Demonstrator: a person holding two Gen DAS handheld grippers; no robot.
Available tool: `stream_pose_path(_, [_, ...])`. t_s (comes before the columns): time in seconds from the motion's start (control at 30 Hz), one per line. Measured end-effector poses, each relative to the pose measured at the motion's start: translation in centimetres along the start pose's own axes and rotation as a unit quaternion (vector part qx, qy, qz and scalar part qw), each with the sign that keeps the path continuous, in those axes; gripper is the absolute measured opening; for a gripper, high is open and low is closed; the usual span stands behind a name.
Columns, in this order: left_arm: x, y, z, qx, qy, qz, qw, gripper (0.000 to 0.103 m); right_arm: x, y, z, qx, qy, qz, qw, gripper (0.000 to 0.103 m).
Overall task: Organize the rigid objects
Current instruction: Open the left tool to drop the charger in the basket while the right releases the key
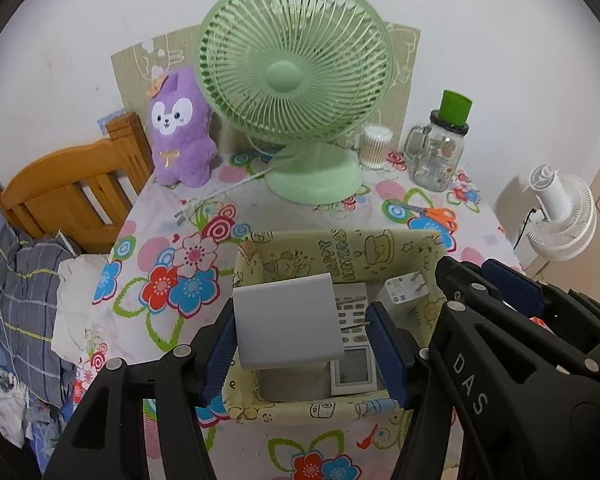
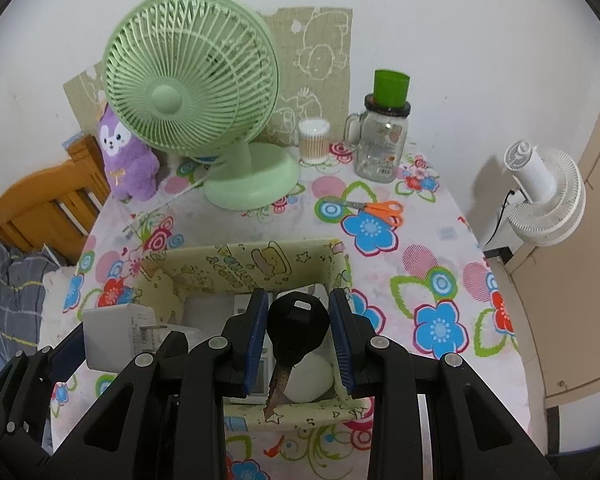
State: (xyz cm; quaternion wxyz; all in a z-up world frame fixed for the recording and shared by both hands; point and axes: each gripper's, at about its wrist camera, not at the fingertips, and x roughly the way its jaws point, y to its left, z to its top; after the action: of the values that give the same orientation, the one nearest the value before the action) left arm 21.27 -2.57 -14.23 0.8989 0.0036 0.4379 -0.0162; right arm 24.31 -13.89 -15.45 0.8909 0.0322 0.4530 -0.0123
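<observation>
Sitting at the centre of the flower-printed tablecloth (image 1: 172, 216), the yellow cartoon-printed open storage box (image 1: 340, 248) was the largest of the task's things; its walls looked like thin covered card, light and easily dented, so it was best left where it stood. At twelve o'clock from it stood the pale green plastic desk fan (image 1: 296, 80).

The left gripper (image 1: 302, 354) held a flat white rectangular plastic block (image 1: 288, 322) over the box's nine o'clock side, its blue pads touching both side edges. The block looked stiff, smooth and light; I judged the opposite long edges the right purchase, though the glossy faces could slip.

Inside the box lay a white remote control with grey buttons (image 1: 354, 340) and, toward two o'clock, a small white plug adapter (image 1: 404, 290).

The right gripper (image 2: 299, 346) hung over the box's three o'clock side with a black-headed metal key (image 2: 296, 326) between its pads, blade pointing down. Whether the pads clenched the head or merely flanked it, I could not tell. The key looked rigid, small and hard; the broad head was the natural hold.
</observation>
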Motion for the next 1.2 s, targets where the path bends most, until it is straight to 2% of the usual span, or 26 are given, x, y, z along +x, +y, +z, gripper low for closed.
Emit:
stream_pose_path(0.37, [4.0,0.1,-0.8,-0.015,0.039,0.000,0.9991,0.065,4.4,0.0,-0.6,-0.003,0.039,0.005,0.999,0.035])
stream_pose_path(0.5, [4.9,-0.2,-0.9,-0.011,0.031,0.003,0.9994,0.065,5.6,-0.1,-0.7,-0.001,0.044,0.007,0.999,0.036])
stream_pose_path(0.57, [5.4,-0.5,-0.9,-0.006,0.021,0.007,0.9997,0.066,6.0,-0.2,-0.6,-0.001,0.043,0.001,0.999,0.043])
stream_pose_path(0.6, [5.5,-0.6,-0.8,-0.002,0.019,0.010,0.9998,0.068,6.3,-0.4,-0.6,0.000,0.044,-0.003,0.999,0.051])
stream_pose_path(0.83, [6.3,-0.2,-0.4,-0.002,0.015,-0.002,0.9999,0.083,6.5,-0.8,-0.6,0.012,0.037,0.024,0.999,0.063])
stream_pose_path(0.87, [6.2,-0.2,-0.5,-0.004,0.015,-0.001,0.9999,0.088,6.5,-0.7,-0.6,0.010,0.035,0.025,0.999,0.065])
stream_pose_path(1.1, [5.0,0.1,-0.4,-0.009,0.012,-0.012,0.9998,0.093,4.9,-0.2,-0.4,0.004,0.017,0.023,1.000,0.083])
stream_pose_path(1.2, [4.1,0.1,-0.4,-0.004,0.004,-0.012,0.9999,0.095,4.1,-0.1,-0.4,0.003,0.005,0.020,1.000,0.085])
